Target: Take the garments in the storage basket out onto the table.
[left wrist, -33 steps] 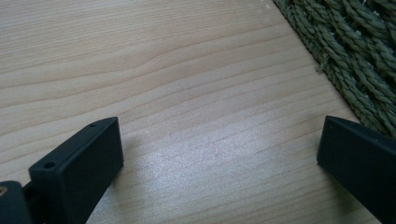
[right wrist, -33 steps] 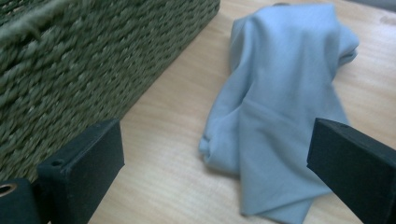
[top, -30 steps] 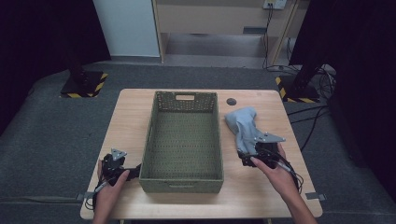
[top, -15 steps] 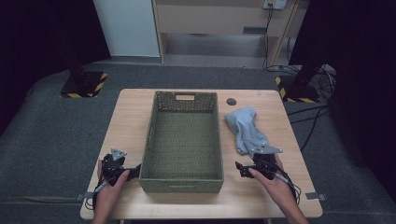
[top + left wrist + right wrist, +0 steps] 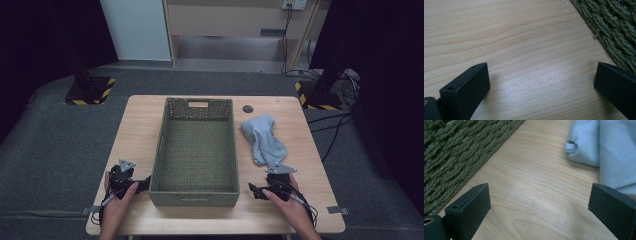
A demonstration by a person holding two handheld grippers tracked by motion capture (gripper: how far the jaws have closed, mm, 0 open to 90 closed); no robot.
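Pale blue cloth (image 5: 264,140) lies crumpled by the desk's (image 5: 140,125) right edge, just right of the green woven basket (image 5: 195,187). Right gripper (image 5: 257,190), jaws spread and empty, rests near the front edge just below the cloth. Left gripper (image 5: 142,184), jaws spread, rests at the basket's front-left corner.

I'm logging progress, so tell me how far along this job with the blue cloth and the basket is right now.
Nothing looks done: the green woven basket is empty and the light blue cloth lies crumpled on the table to its right. Nothing is in hand; the right gripper rests near the cloth with jaws open and empty, and the left gripper sits open beside the basket. Left, probably: grasping the cloth and putting it in the basket.
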